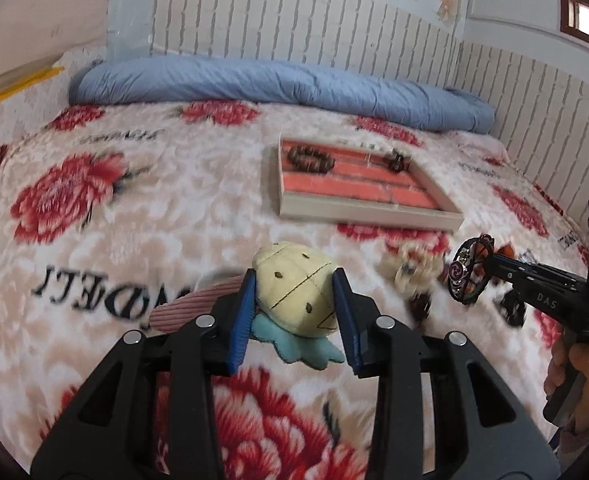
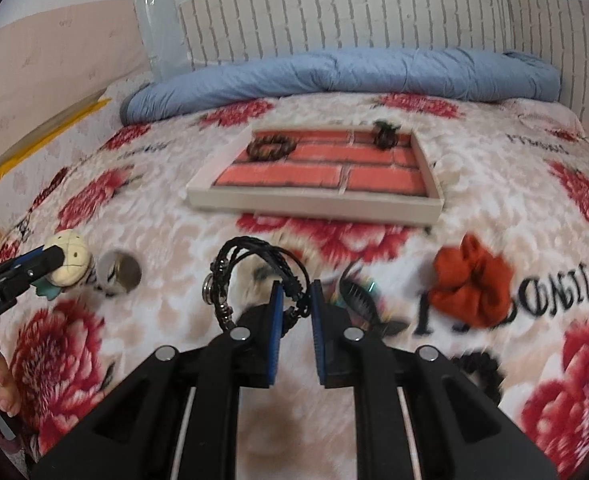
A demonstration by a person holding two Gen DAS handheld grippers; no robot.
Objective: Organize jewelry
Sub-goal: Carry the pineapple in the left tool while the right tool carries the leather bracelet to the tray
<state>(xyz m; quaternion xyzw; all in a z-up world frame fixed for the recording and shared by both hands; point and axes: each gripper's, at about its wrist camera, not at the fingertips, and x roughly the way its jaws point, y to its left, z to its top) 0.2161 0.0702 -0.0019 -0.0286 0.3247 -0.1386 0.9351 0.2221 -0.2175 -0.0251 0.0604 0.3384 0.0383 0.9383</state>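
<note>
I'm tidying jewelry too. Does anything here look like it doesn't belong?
Yes. The left tool grips a plush pineapple, a toy rather than jewelry. An orange scrunchie and black hair clip lie loose on the blanket, outside the tray. The right tool holds a black bracelet.

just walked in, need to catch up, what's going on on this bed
A person holds two grippers over a floral blanket. The left gripper clamps a plush pineapple charm; the right gripper pinches a black braided bracelet. The tray ahead already holds a beaded bracelet and a dark piece.
</note>
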